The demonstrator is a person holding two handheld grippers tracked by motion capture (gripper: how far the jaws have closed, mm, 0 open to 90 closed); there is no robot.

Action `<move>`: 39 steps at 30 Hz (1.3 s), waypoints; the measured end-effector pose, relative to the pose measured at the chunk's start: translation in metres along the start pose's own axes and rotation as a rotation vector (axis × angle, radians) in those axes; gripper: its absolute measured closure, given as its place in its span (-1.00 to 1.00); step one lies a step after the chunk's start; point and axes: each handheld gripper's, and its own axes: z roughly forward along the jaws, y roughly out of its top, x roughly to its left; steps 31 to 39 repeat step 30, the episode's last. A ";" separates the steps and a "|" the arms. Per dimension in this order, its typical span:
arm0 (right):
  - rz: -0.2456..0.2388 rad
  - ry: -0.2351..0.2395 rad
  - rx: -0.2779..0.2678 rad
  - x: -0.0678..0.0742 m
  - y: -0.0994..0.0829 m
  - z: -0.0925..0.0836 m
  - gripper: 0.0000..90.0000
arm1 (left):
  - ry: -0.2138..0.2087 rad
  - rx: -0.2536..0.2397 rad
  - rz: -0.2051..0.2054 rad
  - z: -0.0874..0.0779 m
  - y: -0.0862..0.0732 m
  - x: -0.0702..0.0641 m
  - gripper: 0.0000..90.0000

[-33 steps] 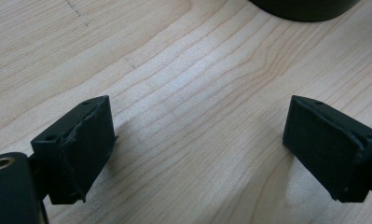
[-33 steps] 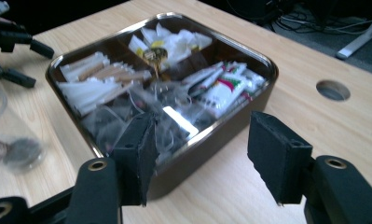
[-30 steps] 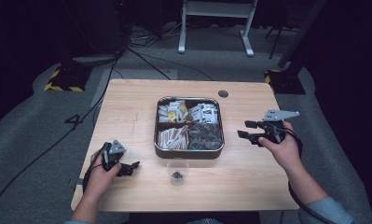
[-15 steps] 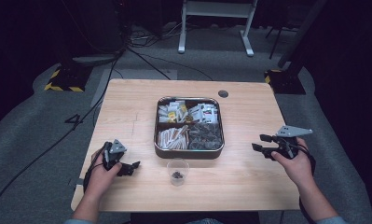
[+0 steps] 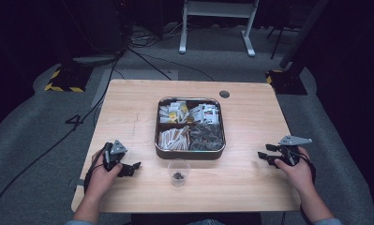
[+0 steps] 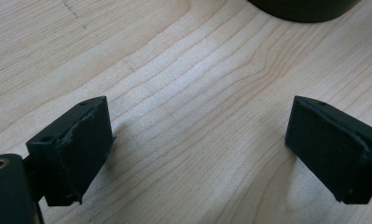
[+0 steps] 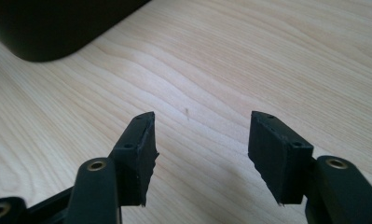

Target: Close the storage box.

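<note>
Wooden table (image 5: pixel 128 112): compartment tin (image 5: pixel 190 151) at centre, clear cup (image 5: pixel 178 172) just before it.

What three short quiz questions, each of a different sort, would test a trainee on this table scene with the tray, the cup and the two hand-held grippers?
1. True or false: the clear cup stands inside the metal tray.
2. Multiple choice: the jaws of the right hand-held gripper are (A) shut on the cup, (B) open over bare wood, (C) shut on a packet.
3. How many compartments does the tray have?

Key
1. False: it stands on the table, just in front of the tray.
2. B; the left hand-held gripper is open and empty too.
3. Four.
</note>
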 end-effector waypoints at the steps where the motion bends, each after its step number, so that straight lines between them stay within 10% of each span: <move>1: 0.000 0.002 0.000 0.000 -0.001 0.001 -0.07 | 0.000 0.000 0.000 0.000 0.000 0.000 -0.83; 13: -0.040 -0.015 0.008 0.004 -0.008 0.012 -0.27 | -0.005 0.000 0.002 0.000 0.000 0.000 -0.83; 23: -0.053 -0.008 0.044 0.008 -0.008 0.021 -0.83 | -0.006 0.001 0.002 0.000 0.000 0.000 -0.83; 39: -0.052 -0.001 0.049 0.008 -0.007 0.022 -0.86 | -0.008 0.001 0.004 0.000 0.000 0.000 -0.83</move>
